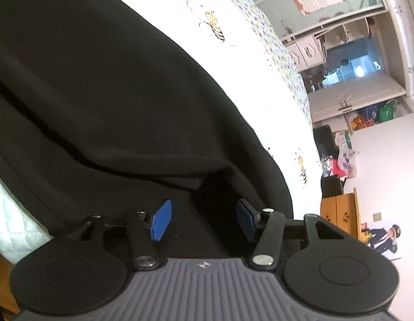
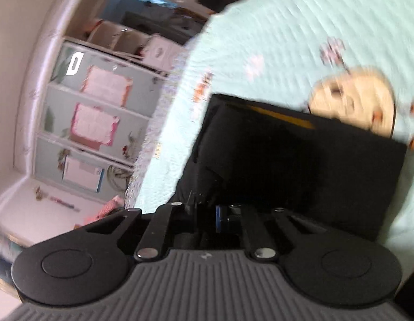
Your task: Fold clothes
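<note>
In the left wrist view the black garment [image 1: 100, 93] fills the left and centre of the frame, lying on a bed quilt [image 1: 241, 61] printed with bees; the left gripper [image 1: 203, 222] hovers over its folded edge, blue fingers [image 1: 161, 223] spread with cloth between them, not clamped. In the blurred right wrist view the garment [image 2: 300, 165] lies at centre right on the quilt [image 2: 273, 32]; the right gripper [image 2: 209, 218] has its fingers close together, seemingly pinching cloth.

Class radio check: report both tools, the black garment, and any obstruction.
Left tool open, over black garment. Right tool shut on black garment, view blurred. Bedspread beneath; nothing obstructing.
</note>
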Tool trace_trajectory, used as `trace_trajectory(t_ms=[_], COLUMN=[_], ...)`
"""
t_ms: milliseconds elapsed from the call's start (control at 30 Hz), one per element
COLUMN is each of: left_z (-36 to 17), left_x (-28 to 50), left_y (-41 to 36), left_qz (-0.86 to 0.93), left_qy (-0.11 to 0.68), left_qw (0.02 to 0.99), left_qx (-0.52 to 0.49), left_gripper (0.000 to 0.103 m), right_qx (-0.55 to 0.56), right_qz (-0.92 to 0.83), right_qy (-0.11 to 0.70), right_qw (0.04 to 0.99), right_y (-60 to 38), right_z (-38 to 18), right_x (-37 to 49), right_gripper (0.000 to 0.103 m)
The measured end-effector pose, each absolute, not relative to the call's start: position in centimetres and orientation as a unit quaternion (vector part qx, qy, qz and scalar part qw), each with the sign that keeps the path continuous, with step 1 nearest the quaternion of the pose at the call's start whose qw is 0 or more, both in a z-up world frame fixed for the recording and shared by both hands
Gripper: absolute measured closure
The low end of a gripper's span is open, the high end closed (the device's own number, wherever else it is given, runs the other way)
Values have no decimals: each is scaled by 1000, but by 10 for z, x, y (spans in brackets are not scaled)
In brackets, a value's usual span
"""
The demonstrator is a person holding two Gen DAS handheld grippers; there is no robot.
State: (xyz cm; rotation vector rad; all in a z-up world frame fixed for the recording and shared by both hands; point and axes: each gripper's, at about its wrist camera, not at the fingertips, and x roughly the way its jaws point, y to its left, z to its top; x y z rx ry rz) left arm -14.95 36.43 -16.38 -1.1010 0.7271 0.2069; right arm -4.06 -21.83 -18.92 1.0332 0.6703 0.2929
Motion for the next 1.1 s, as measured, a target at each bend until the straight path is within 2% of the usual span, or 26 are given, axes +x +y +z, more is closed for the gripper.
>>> trace_trajectory(t_ms=[100,433,667,733,767,800,900,1100], left_z=[-165,-184,-187,-192,-190,-185,-162,-93], left_x=[-151,-125,-92,-87,-86,-86,-92,-127], left_y=[368,355,348,348,347,345,339,327], left_qz=[99,87,113,116,113,110,92,9], left_qy=[328,332,349,357,361,366,360,308], left_qw=[773,731,740,741,750,765,811,873], left_qx=[-534,-590,-564,-557,-542,-518,-452,-379], left_gripper=[37,37,38,46,65,90,95,95], right_qx=[447,474,459,445,443,444,460,474], right_qz=[128,127,114,111,109,109,117,132], right_qy=[324,337,363,364,363,362,354,349], right_qw=[824,804,803,811,813,812,806,798], right_y=[-227,-226,-224,-222,-221,-221,-222,-232], right_z=[-182,-194,-206,-208,-209,-209,-210,-205], right_x=[-42,-40,-46,-47,-47,-48,-48,-56], right_gripper=[91,91,90,90,90,90,90,90])
